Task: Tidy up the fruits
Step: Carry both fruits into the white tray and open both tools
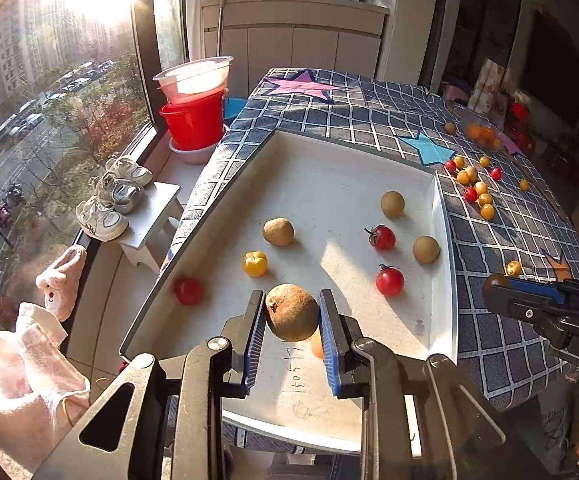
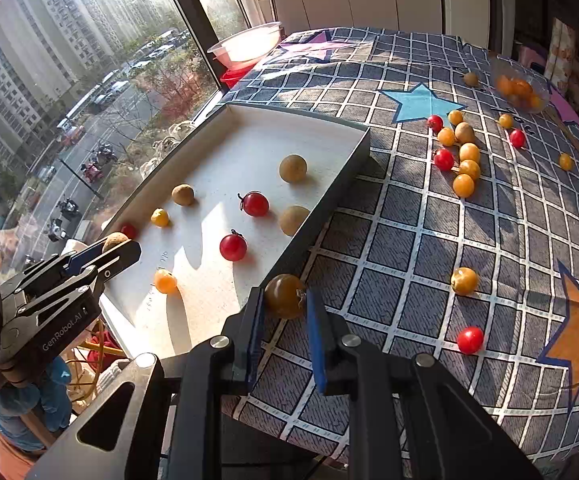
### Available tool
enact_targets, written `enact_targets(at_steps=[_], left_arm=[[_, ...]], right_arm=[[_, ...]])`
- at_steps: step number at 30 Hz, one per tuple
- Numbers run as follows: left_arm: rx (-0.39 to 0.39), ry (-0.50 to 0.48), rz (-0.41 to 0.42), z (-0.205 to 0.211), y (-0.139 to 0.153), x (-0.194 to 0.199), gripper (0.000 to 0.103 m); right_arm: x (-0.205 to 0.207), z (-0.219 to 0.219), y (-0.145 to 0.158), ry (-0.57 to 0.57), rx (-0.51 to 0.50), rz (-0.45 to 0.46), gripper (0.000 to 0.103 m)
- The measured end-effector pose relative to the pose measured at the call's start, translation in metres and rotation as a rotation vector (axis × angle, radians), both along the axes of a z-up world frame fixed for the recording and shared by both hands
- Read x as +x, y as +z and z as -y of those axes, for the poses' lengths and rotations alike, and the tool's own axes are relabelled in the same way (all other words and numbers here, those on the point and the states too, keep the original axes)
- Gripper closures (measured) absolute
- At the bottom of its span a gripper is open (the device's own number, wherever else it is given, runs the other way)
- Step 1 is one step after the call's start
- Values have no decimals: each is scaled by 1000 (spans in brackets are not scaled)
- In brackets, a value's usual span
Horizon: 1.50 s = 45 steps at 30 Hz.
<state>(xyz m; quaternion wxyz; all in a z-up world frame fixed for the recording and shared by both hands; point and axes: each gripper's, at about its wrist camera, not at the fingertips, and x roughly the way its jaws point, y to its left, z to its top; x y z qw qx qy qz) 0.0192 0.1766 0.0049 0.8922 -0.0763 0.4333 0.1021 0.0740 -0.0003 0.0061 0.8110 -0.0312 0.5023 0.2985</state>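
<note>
My left gripper (image 1: pixel 292 312) is shut on a brown longan (image 1: pixel 292 312) and holds it above the near end of the white tray (image 1: pixel 445 240). It also shows in the right wrist view (image 2: pixel 115 242). The tray holds several brown longans, red cherry tomatoes (image 1: pixel 389 281) and yellow tomatoes (image 1: pixel 254 263). My right gripper (image 2: pixel 285 298) is shut on a dark yellow tomato (image 2: pixel 285 296) above the tablecloth, just right of the tray's edge (image 2: pixel 329 204). In the left wrist view its tip (image 1: pixel 497 284) shows at the right.
Several loose tomatoes and longans (image 2: pixel 463 160) lie on the checked tablecloth (image 2: pixel 409 240). A clear bowl with orange fruit (image 2: pixel 519 88) stands at the far right. Red and clear buckets (image 1: pixel 195 100), a stool with shoes (image 1: pixel 117 196) and a window are left of the table.
</note>
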Motion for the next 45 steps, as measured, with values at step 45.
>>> enact_targets(at_steps=[45], left_arm=[[23,67,-93,-29,-41,3,75]], right_arm=[[2,-84,-42,147,-132,-38,80]])
